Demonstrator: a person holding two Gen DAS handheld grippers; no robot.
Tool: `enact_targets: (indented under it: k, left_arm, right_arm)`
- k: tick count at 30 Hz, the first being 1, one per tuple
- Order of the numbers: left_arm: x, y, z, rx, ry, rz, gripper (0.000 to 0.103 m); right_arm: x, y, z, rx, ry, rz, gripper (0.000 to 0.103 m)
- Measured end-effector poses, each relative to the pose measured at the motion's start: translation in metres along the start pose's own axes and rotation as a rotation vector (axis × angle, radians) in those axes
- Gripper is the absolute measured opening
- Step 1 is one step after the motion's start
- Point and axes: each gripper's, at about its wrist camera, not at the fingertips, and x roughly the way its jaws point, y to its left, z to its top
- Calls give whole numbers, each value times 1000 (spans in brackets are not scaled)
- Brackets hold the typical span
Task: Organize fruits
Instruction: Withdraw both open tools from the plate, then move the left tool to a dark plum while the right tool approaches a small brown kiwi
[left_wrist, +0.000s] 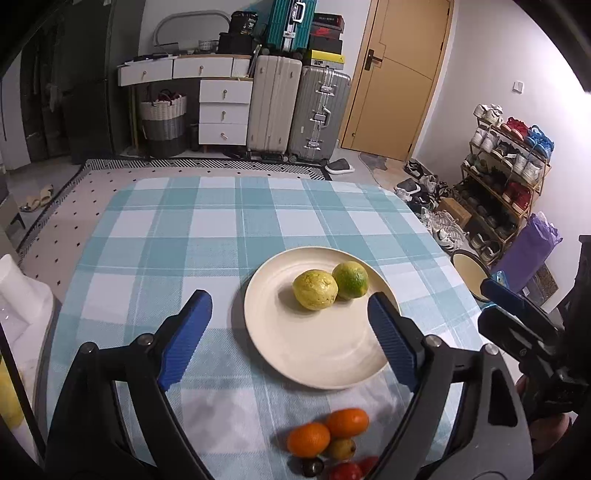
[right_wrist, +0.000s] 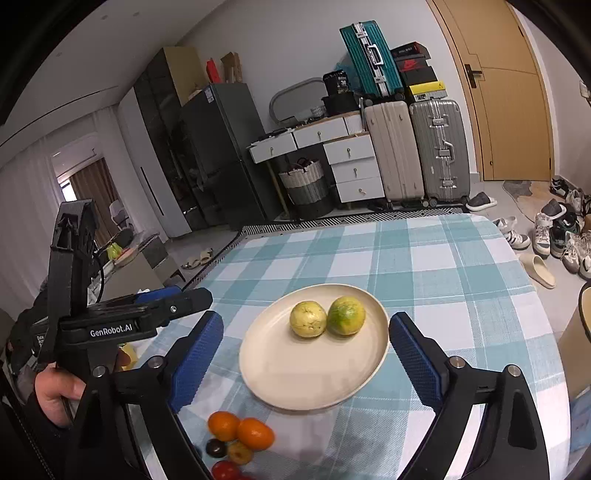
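Blue pads: both grippers are seen with jaws spread wide and nothing between them; left gripper (left_wrist: 290, 310) and right gripper (right_wrist: 306, 328) are both held above the near half of the table, aimed at the plate.
Loose pile: two oranges (left_wrist: 327, 430) are seen at the near table edge, touching each other, with a small yellow fruit (left_wrist: 341, 448), a dark round fruit (left_wrist: 313, 466) and red fruit (left_wrist: 347, 472) just beside them; the red pieces are cut off by the frame, so their count cannot be told.
Cloth: a blue-and-white checked tablecloth (left_wrist: 177, 236) is laid over the table; the pile rests directly on it, apart from the plate.
Plate: a cream plate (left_wrist: 295, 354) is set mid-table, beyond the pile; most of its surface is bare.
On plate: a yellow-green fruit (left_wrist: 315, 290) and a greener fruit (left_wrist: 350, 280) are placed side by side, touching, on the far half.
Progress: judged as partly done; two fruits are plated, at least five are left on the cloth.
Remaining: the pile is judged to need moving to the plate piece by piece; room is available on the near half.
Risk: round fruit may roll on the shallow plate, and the pile is tightly packed, so a neighbour could be nudged off the near edge.
Background: suitcases (left_wrist: 295, 110), drawers and a door are seen across the room, not involved.
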Motion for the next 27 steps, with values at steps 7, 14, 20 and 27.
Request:
enact_targets:
  k: [7,14,20,27]
  left_arm:
    - [-38,6,-20,-4,-68,45,102]
    - [-65,13,-51,-9,-61,46,102]
    - [-73,19,-87,-9,-23,51,102]
    - [-58,23,-121,44,32,31,102]
  right_arm:
    - [-18,18,-16,-14,-9,21,98]
    - [-30,32,-37,-39,-5,49,101]
    - [-30,33,-55,-28,31,53,101]
    - [-26,32,-72,-15,71,50,101]
